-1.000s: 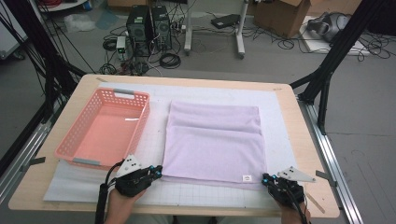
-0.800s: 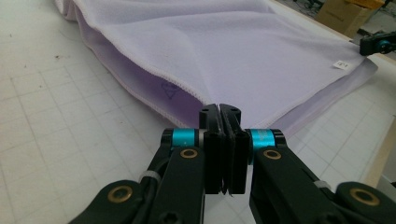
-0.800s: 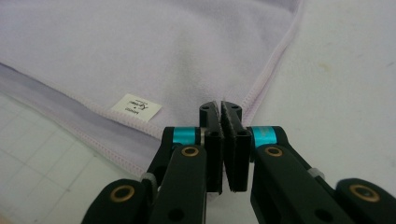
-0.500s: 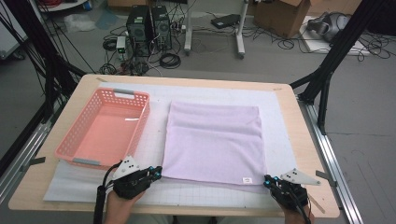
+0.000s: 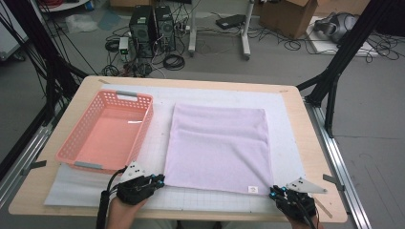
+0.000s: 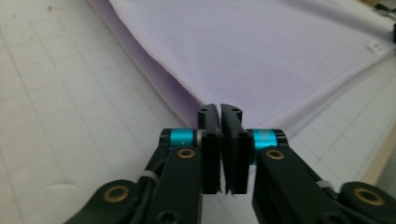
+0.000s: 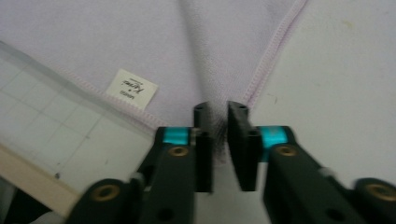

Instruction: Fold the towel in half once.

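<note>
A lilac towel (image 5: 217,143) lies folded flat on the white gridded mat (image 5: 205,198), its white label (image 5: 253,189) at the near right corner. My left gripper (image 5: 160,180) sits at the towel's near left corner. In the left gripper view its jaws (image 6: 219,109) have just been opening and stand a narrow slit apart, the towel (image 6: 261,51) corner at their tips. My right gripper (image 5: 273,192) is at the near right corner. Its jaws (image 7: 219,106) have also just been opening, and a raised ridge of towel (image 7: 140,42) runs into their gap, unpressed, beside the label (image 7: 130,88).
A pink plastic basket (image 5: 143,129) stands on the mat to the left of the towel, with a small white strip inside. The wooden table's near edge (image 5: 191,215) runs just below both grippers. Computers, cables and dark stand legs are on the floor beyond.
A second ago the towel's top layer sat short of the back edge, showing a band behind. It now lies flat and even. Both grippers stayed at the near corners.
</note>
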The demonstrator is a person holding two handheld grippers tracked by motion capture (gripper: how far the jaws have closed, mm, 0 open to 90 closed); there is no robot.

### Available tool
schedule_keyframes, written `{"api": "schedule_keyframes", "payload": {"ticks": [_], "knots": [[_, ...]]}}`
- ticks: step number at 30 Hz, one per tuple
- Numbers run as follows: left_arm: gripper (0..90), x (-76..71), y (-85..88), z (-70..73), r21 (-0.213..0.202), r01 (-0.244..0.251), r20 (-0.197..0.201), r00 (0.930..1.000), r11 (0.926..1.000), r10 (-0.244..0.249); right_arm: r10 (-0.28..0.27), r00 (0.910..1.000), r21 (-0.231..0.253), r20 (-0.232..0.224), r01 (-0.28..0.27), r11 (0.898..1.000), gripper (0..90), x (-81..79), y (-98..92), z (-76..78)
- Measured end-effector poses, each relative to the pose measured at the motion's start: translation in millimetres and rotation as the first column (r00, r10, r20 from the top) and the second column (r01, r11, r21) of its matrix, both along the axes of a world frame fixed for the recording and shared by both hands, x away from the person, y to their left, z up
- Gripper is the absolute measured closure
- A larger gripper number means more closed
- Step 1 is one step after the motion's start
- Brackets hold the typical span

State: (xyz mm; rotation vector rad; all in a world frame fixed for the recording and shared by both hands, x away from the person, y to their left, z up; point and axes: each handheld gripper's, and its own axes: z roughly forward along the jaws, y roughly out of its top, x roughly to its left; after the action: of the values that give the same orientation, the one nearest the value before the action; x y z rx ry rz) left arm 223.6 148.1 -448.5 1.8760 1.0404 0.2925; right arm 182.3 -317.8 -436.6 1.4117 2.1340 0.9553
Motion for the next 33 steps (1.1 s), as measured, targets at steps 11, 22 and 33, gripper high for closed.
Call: {"api": "schedule_keyframes", "payload": {"ticks": [11, 22, 33], "knots": [[49.8, 12.5, -5.8, -4.0, 0.075, -0.038, -0.018, 0.9991, 0.9965, 0.040, -0.056, 0.9983, 0.046, -0.017, 0.057, 0.997, 63.7, 4.2, -2.4, -9.6], [87.9, 0.8, -2.9, -2.2, 0.017, 0.076, -0.104, 0.9919, 0.9969, -0.074, 0.009, 0.9988, 0.111, -0.049, -0.003, 0.994, 85.7, -3.4, -9.8, -7.5], [87.8, -37.3, 4.8, -0.6, 0.025, 0.149, -0.095, 0.9847, 0.9885, -0.146, 0.058, 0.9972, 0.092, -0.048, -0.053, 0.994, 85.7, -40.6, -13.8, 1.1]]}}
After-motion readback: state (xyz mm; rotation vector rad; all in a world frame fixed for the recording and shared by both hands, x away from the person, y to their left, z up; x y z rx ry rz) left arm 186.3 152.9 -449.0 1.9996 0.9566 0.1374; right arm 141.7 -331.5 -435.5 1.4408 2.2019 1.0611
